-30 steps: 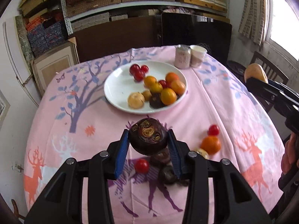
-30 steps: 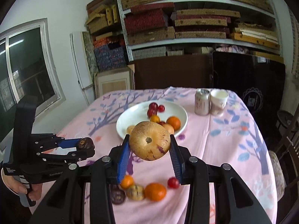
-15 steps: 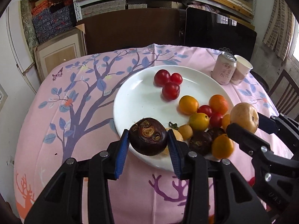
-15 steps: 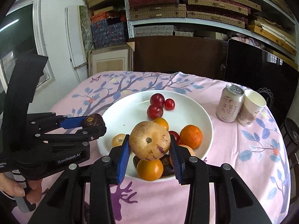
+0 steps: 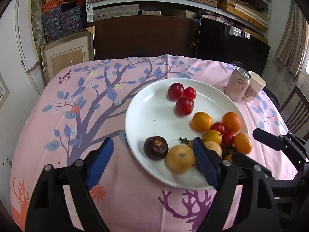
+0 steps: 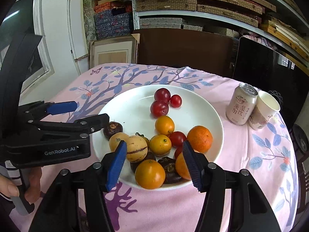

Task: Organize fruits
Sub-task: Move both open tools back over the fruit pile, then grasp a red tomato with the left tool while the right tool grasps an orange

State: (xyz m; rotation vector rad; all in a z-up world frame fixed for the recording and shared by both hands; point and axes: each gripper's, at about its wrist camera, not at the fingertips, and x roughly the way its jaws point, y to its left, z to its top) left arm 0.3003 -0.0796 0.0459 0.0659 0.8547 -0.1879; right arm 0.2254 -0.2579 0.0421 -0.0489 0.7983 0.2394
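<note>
Both grippers have just been opening; jaws now apart, nothing clamped. Left gripper [image 5: 152, 160] has its dark fruit [image 5: 156, 148] lying on the plate [image 5: 146, 114] near the rim. Right gripper [image 6: 154, 163] has its striped fruit [image 6: 136, 148] perched atop the pile. Risk: withdrawing fingers could nudge either fruit, rolling it off.

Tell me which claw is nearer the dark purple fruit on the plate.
Left. The left claw stands open around the dark purple fruit, which lies free on the white plate. The right claw is open further along the rim, over the striped pale fruit.
</note>
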